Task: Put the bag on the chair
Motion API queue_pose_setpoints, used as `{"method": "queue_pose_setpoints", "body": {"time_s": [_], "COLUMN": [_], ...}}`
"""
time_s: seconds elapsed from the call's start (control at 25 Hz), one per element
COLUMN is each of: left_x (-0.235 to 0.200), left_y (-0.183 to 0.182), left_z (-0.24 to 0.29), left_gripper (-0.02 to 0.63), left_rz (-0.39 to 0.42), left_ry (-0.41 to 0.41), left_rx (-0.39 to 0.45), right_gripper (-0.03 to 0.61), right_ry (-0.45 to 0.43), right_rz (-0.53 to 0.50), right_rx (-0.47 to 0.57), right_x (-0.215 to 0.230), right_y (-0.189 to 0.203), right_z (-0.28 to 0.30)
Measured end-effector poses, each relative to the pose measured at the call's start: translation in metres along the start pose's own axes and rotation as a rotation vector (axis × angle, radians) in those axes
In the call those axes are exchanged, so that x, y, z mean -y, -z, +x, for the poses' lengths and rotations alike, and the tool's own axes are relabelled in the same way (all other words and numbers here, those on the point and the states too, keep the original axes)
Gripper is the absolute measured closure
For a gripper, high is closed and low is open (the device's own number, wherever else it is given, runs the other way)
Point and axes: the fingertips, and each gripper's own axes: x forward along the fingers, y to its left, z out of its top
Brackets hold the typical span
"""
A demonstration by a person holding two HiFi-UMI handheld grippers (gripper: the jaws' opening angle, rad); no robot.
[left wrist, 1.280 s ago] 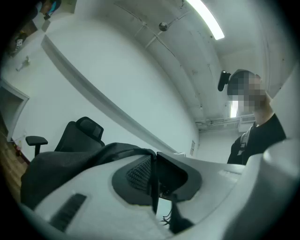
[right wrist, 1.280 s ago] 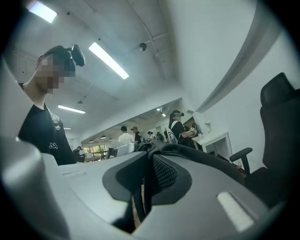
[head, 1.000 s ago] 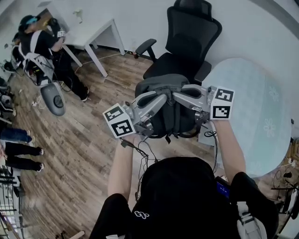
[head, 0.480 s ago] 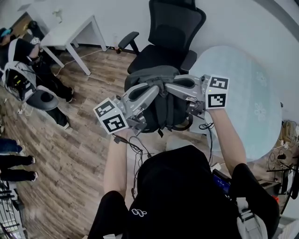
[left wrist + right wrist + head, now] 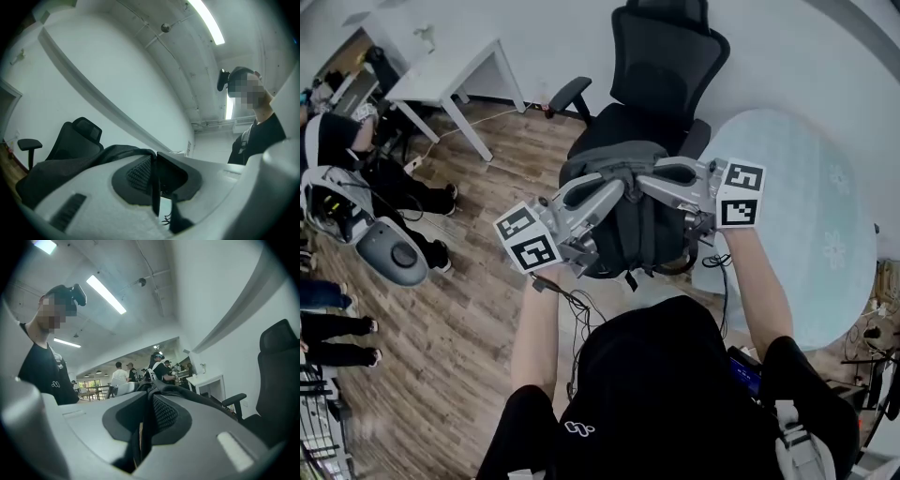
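A dark grey backpack (image 5: 633, 225) hangs in the air in front of the person, just short of the black office chair (image 5: 661, 84). My left gripper (image 5: 617, 187) is shut on the bag's top edge from the left. My right gripper (image 5: 642, 183) pinches the same top edge from the right. The two meet tip to tip over the bag. In the left gripper view the bag's fabric (image 5: 93, 161) runs between the pads, with the chair (image 5: 77, 136) behind it. In the right gripper view a strap of the bag (image 5: 187, 394) sits in the jaws and the chair (image 5: 276, 380) stands at the right.
A round table with a pale patterned cloth (image 5: 806, 216) stands right of the chair. A white desk (image 5: 450, 75) is at the back left. People (image 5: 356, 178) sit and stand along the left side on the wooden floor. Cables (image 5: 581, 309) lie on the floor near the person's feet.
The view has swung about while both grippers kept the bag hanging between them. The bag now sits slightly closer to the chair's seat than a second ago.
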Motion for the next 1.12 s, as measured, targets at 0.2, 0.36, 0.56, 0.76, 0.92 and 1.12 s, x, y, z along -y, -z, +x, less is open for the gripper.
{"method": "queue_pose_setpoints", "body": {"time_s": [0.2,0.36,0.56,0.76,0.92,1.12], "left_x": [-0.101,-0.17,-0.305,-0.339,-0.354,-0.383], "left_y": [-0.027,-0.04,-0.062,-0.059,-0.066,-0.073], "left_z": [0.011,0.031,0.076,0.085,0.092,0.109], "left_gripper": [0.577,0.577,0.577,0.577,0.577,0.577], "left_rz": [-0.035,-0.044,-0.074,-0.068,-0.081,-0.135], "left_ry": [-0.058,-0.084,-0.12,-0.137,-0.128,-0.115], "left_rx": [-0.016,-0.052,-0.098,-0.129,-0.124,-0.128], "right_gripper": [0.543,0.543,0.543,0.543,0.543,0.543], "right_ry": [-0.032,-0.06,-0.103,-0.122,-0.103,-0.035], "right_rz": [0.037,0.076,0.127,0.088,0.07,0.081], "right_rx": [0.005,0.028,0.033,0.014,0.022,0.035], "right_x": [0.097,0.169,0.311,0.345,0.36,0.393], "right_y": [-0.012,-0.019,-0.033,-0.032,-0.04,-0.048], "right_z": [0.038,0.051,0.071,0.073,0.074,0.073]}}
